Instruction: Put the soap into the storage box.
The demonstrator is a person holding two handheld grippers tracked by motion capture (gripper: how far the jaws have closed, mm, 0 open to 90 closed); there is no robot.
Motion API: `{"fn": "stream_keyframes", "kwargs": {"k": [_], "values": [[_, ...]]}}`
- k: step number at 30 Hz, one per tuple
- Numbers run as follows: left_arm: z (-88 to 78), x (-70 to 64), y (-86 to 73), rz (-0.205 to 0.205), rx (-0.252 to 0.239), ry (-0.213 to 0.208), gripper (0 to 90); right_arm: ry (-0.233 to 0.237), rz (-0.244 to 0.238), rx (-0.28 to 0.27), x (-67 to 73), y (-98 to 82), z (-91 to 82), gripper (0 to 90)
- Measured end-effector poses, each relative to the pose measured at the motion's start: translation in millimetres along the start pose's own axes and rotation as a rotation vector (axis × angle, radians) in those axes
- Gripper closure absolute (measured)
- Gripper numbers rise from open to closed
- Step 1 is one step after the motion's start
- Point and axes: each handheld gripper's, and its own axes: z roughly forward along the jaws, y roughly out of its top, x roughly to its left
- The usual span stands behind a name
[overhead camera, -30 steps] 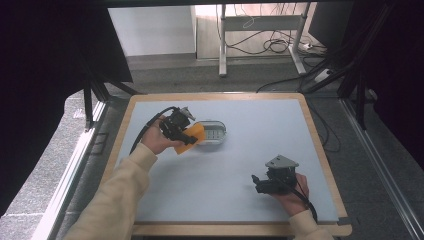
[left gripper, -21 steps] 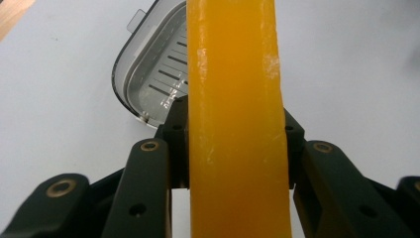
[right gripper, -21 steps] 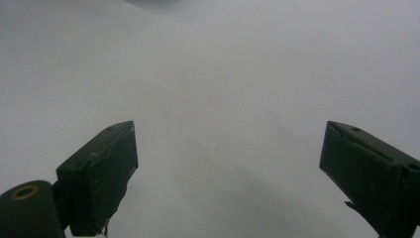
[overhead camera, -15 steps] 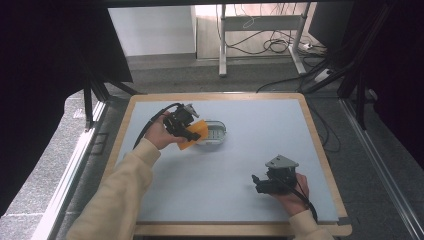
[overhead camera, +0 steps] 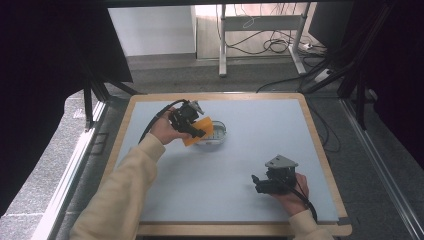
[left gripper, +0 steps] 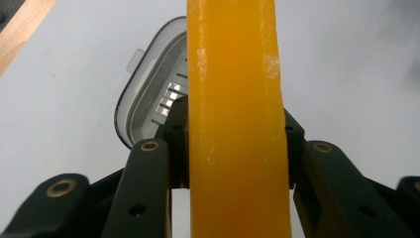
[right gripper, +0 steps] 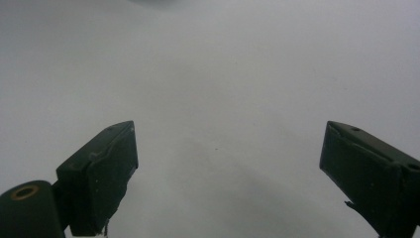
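An orange sponge (overhead camera: 196, 131) is clamped on edge between the jaws of my left gripper (overhead camera: 192, 129), held just above the left end of a clear oval dish (overhead camera: 216, 131) with a slotted insert. In the left gripper view the sponge (left gripper: 233, 119) rises as a tall yellow-orange slab, and the dish (left gripper: 151, 101) lies behind it on the pale blue mat. My right gripper (overhead camera: 260, 185) rests low at the front right of the mat, jaws wide apart with bare mat between them (right gripper: 228, 163).
The pale blue mat (overhead camera: 250, 150) lies on a table with a wooden rim (overhead camera: 320, 150). Beyond the far edge stand a desk frame (overhead camera: 260, 30) and cables on the floor. Dark curtains hang at both sides.
My left gripper has tilted and shifted slightly, bringing the sponge lower and nearer the dish's left end. The right gripper has stayed put.
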Motion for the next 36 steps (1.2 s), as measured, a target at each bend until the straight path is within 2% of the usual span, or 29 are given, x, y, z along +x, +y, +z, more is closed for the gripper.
{"fn": "stream_keyframes", "kwargs": {"k": [22,25,27,36], "values": [[12.6,10.9,18.3,0.057,0.028,-0.002,61.7,-0.001,0.004,0.003,-1.1,-0.4,0.9,8.2],[14.6,12.8,20.3,0.061,0.022,0.012,61.7,-0.003,0.001,0.003,-1.4,-0.5,1.2,8.2],[15.0,13.7,21.4,0.054,0.024,0.005,61.7,-0.002,0.003,0.004,-1.5,-0.5,1.2,8.2],[21.6,18.9,30.4,0.073,0.036,-0.003,61.7,-0.002,0.006,0.003,-1.6,-0.6,0.8,8.2]]}}
